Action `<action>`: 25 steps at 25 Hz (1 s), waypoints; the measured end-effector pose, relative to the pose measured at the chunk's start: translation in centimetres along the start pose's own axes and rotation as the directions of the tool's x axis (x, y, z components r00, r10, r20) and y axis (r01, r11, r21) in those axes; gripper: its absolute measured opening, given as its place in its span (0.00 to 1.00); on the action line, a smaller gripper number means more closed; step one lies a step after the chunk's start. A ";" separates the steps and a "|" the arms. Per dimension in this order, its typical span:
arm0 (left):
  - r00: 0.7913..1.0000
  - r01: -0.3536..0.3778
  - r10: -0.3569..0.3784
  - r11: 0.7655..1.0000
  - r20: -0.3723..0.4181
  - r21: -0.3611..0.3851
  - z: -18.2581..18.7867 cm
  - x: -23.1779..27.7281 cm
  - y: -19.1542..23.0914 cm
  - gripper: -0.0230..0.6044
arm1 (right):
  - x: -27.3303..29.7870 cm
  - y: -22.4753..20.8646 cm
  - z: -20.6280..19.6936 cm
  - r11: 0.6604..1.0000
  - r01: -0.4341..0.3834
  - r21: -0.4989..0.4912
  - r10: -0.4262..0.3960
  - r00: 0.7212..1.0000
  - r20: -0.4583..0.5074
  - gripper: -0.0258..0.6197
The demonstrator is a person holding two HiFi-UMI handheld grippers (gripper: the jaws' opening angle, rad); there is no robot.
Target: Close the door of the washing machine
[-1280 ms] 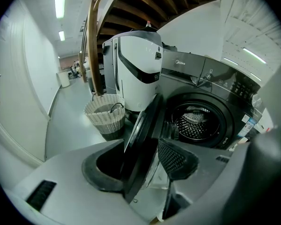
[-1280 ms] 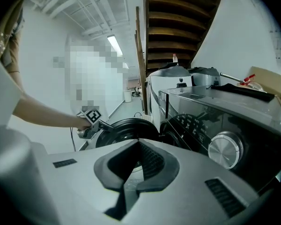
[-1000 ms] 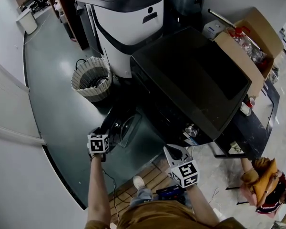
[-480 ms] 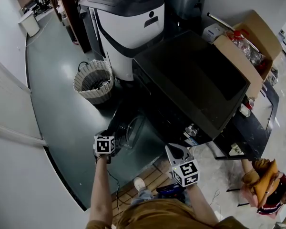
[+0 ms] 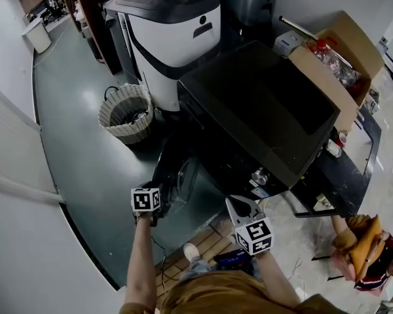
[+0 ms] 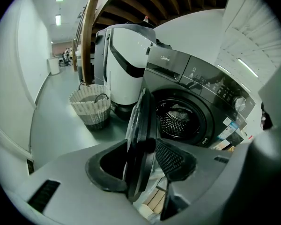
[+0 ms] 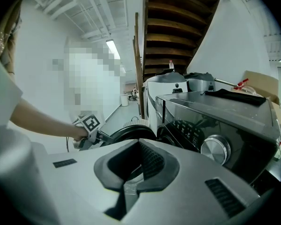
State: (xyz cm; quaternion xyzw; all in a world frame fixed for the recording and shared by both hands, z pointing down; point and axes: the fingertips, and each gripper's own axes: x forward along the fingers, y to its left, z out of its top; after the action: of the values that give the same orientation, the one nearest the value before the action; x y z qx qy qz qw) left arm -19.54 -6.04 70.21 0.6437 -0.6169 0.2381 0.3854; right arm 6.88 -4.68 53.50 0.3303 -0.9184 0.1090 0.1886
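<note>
Washing machine and door are both dark grey. The door is round, hangs open on the left of the drum opening, and is seen edge-on in the left gripper view. An open gap shows between it and the perforated steel drum.

"Midea" can be read on the front panel's upper left corner. The small print around the single control knob is too fine to read, as are the stickers below it. Each gripper carries a cube of black-and-white square markers.

The left gripper has the door's free rim between its jaws. The jaws have just been closing, and the pads look pressed on both faces of the rim. The right gripper is held off in front of the machine near the knob, with its jaws pressed together on nothing.

One woven basket stands on the green floor to the left, well apart from the door's outer face, with bare floor between them. One white-and-grey appliance stands just beside the machine's left side. One open cardboard box sits against the machine's far right edge.
</note>
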 end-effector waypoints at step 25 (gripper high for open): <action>0.998 0.052 -0.051 0.998 -0.027 0.029 -1.1 0.3 -5.5 0.31 | -1.3 -0.8 0.0 1.000 0.025 0.009 -0.025 1.000 0.017 0.06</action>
State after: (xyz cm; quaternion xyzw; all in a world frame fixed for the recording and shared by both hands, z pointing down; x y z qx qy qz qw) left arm -13.89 -5.67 70.02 0.6619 -0.5914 0.2457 0.3896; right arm 8.30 -4.57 52.98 0.3435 -0.9153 0.1077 0.1807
